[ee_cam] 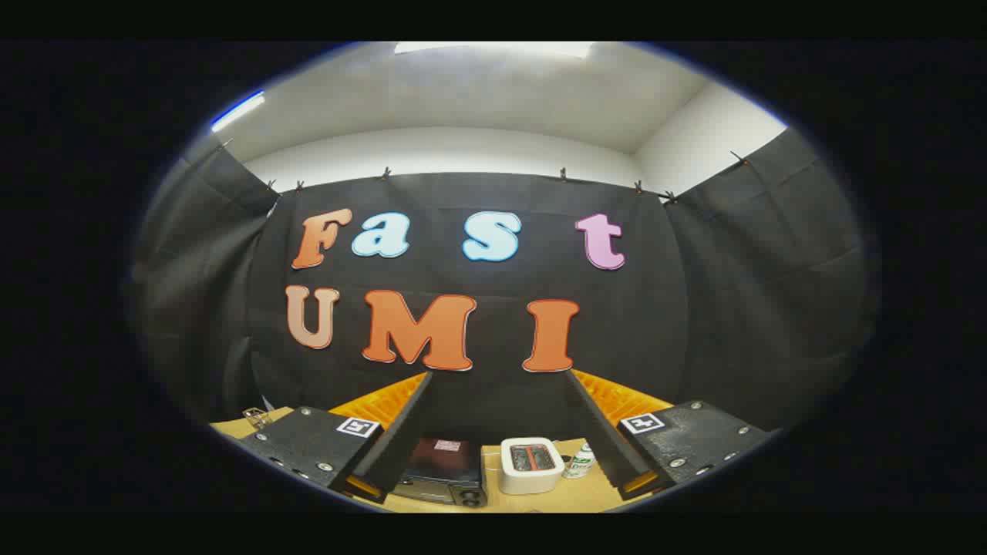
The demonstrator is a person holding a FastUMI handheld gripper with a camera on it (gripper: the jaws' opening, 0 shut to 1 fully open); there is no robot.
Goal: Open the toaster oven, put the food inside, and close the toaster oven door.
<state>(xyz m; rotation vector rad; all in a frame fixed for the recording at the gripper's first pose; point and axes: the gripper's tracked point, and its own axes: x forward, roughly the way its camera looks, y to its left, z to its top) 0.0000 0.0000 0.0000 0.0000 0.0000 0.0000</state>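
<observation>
My gripper (500,378) is open, its two fingers spread wide with nothing between them, held high above a wooden table (540,499). Far below, between the fingers, stands the dark toaster oven (439,469), seen from above with its knobs on the right side. Whether its door is open I cannot tell from this angle. A white pop-up toaster (532,465) stands just right of the oven, with something reddish in its two slots.
A small green-and-white bottle (580,461) stands right of the white toaster, close to the right finger. A small metal object (255,417) lies on the table beyond the left finger. Black cloth walls close the booth behind and on both sides.
</observation>
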